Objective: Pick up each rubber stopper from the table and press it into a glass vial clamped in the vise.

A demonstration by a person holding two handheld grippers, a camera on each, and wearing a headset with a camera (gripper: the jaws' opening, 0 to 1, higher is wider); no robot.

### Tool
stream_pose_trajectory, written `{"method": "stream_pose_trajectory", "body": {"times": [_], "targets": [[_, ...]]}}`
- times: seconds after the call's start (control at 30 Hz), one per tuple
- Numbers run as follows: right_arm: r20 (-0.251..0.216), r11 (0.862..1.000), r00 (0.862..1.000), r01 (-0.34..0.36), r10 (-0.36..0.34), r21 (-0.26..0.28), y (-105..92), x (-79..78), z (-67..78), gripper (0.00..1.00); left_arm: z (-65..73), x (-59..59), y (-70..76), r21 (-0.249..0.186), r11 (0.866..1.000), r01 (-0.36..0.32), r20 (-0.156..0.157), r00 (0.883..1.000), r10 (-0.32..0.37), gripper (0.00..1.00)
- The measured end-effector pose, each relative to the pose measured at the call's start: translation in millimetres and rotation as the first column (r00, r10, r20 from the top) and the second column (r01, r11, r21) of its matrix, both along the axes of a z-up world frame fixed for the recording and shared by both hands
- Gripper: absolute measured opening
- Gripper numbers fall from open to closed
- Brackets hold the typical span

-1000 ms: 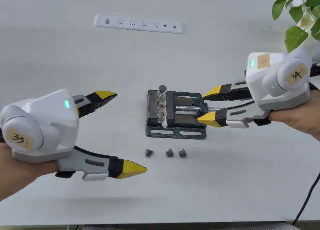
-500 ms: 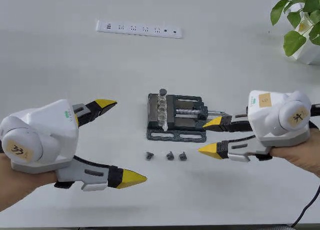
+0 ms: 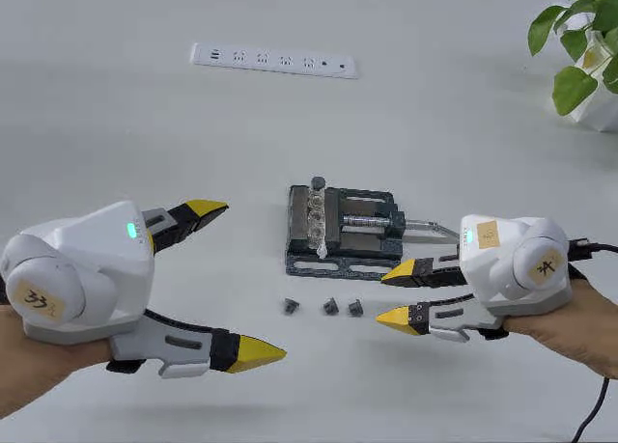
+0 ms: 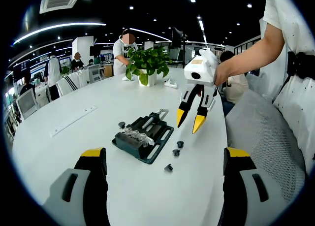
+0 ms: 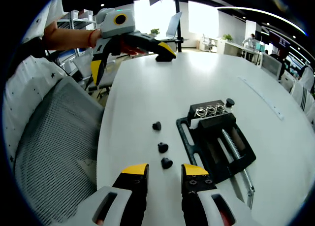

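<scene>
A dark vise (image 3: pixel 359 238) stands mid-table and clamps a row of glass vials (image 3: pixel 316 219); the far vial wears a dark stopper (image 3: pixel 318 183). Three rubber stoppers (image 3: pixel 331 307) lie in a line just in front of the vise. My right gripper (image 3: pixel 394 296) is low on the table right of that line, open, nothing between its fingers. In the right gripper view the nearest stopper (image 5: pixel 167 162) lies just ahead of the fingertips (image 5: pixel 135 169). My left gripper (image 3: pixel 235 280) hovers wide open at the left, well away from the vise (image 4: pixel 142 135) and the stoppers (image 4: pixel 175 152).
A white power strip (image 3: pixel 273 61) lies at the back of the table. A potted plant (image 3: pixel 584 47) stands at the back right. The vise's screw handle (image 3: pixel 430 230) sticks out to the right, above my right gripper. A black cable (image 3: pixel 591 416) runs near the right front edge.
My right gripper has come down from beside the vise's screw handle toward me, to the table just right of the loose stoppers. The left gripper has hardly moved.
</scene>
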State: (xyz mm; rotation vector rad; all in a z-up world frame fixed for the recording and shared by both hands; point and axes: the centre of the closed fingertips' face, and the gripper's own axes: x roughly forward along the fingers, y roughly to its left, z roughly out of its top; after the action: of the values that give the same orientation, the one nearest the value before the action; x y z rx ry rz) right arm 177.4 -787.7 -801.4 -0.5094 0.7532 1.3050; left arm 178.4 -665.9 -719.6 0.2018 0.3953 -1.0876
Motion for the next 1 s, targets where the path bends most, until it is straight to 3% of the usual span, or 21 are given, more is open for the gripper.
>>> {"method": "stream_pose_trajectory", "body": {"times": [0.37, 1.0], "targets": [[-0.027, 0.998, 0.998, -0.049, 0.049, -0.029, 6.8, 2.1, -20.1, 0.19, -3.0, 1.4, 0.4, -0.001, 1.0, -0.002, -0.008, 1.0, 0.002, 0.99], [-0.047, 0.994, 0.993, -0.108, 0.107, -0.031, 16.6, 2.9, -33.6, 0.14, -7.9, 2.7, 0.3, 0.003, 1.0, -0.002, -0.025, 1.0, 0.002, 0.98]]}}
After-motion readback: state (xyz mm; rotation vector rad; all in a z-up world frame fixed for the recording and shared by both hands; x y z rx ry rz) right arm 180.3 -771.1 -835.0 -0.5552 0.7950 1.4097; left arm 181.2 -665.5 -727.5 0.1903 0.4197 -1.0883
